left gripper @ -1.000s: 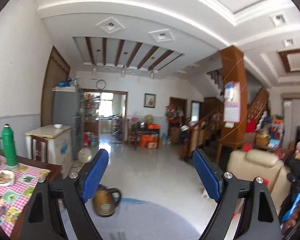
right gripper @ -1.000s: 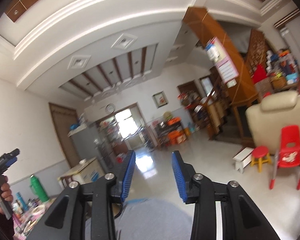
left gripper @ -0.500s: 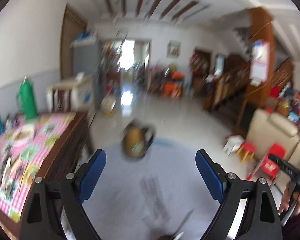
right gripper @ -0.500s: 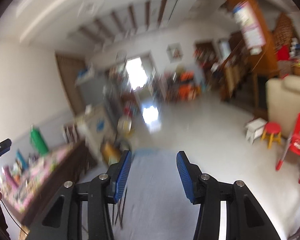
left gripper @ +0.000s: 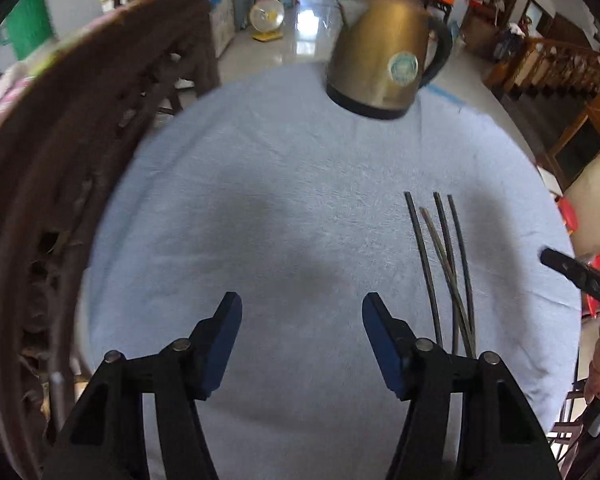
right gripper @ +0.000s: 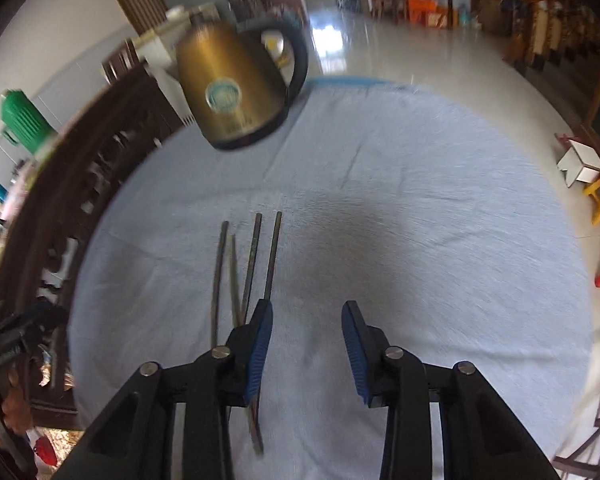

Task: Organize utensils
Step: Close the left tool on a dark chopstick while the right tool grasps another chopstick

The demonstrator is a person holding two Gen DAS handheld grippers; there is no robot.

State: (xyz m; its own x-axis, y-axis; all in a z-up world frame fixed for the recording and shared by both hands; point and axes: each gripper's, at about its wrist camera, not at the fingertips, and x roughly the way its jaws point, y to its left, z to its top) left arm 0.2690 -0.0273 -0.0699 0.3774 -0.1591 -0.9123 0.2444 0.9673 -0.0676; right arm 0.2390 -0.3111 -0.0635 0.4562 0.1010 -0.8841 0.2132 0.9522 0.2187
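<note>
Several dark chopsticks (left gripper: 446,264) lie loosely side by side on a pale blue cloth (left gripper: 284,200) over a round table. In the left wrist view they are to the right of my left gripper (left gripper: 302,312), whose jaws are closing with nothing between them. In the right wrist view the chopsticks (right gripper: 252,264) run just left of my right gripper (right gripper: 306,320) and partly under its left finger (right gripper: 260,336). Its jaws are closing too, with only cloth between them. Both grippers point steeply down at the table.
A brass-coloured kettle (left gripper: 388,60) with a black handle stands at the far edge of the cloth. A dark carved wooden table (left gripper: 60,160) borders the left side. The other gripper (left gripper: 580,276) and a hand show at the right. Small stools (right gripper: 596,188) stand on the floor.
Both grippers have swung down from looking across the room to pointing at the blue cloth. The chopsticks and kettle have come into close view, and the jaws stand narrower.
</note>
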